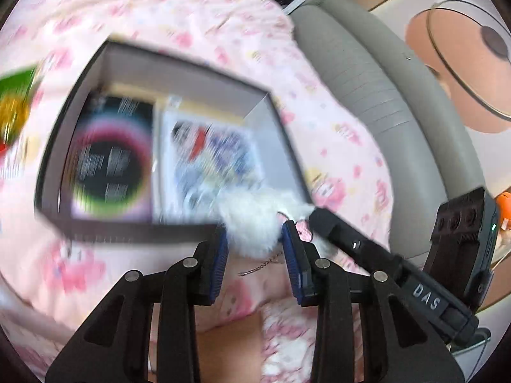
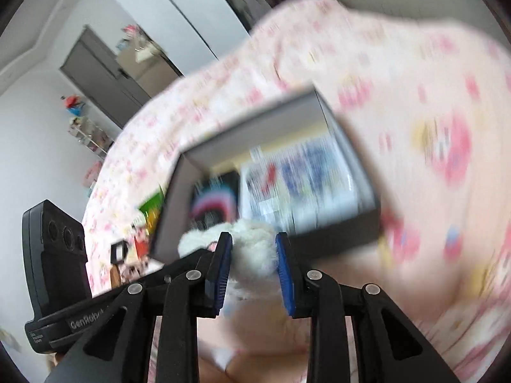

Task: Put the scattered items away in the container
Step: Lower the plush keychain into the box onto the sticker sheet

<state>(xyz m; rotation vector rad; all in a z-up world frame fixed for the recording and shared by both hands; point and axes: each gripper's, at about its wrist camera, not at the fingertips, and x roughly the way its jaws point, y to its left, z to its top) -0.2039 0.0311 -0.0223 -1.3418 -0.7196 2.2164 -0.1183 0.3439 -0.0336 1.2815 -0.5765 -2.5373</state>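
Observation:
A white fluffy plush toy (image 1: 252, 214) with a thin chain hangs just in front of the near wall of an open dark grey box (image 1: 127, 234). My left gripper (image 1: 255, 234) is shut on the plush, its blue pads pressing both sides. A finger of my right gripper (image 1: 322, 221) touches the same toy from the right. In the right wrist view my right gripper (image 2: 254, 237) is shut on the plush toy (image 2: 255, 261) too, in front of the box (image 2: 335, 239). The box holds a black card with a rainbow ring (image 1: 110, 166) and a colourful packet (image 1: 217, 156).
The box lies on a pink patterned bedsheet (image 1: 198, 22). A green and gold item (image 1: 16, 105) lies to the box's left, with more small items (image 2: 140, 242) beside it. A grey padded edge (image 1: 367, 79) borders the bed on the right. Both views are blurred.

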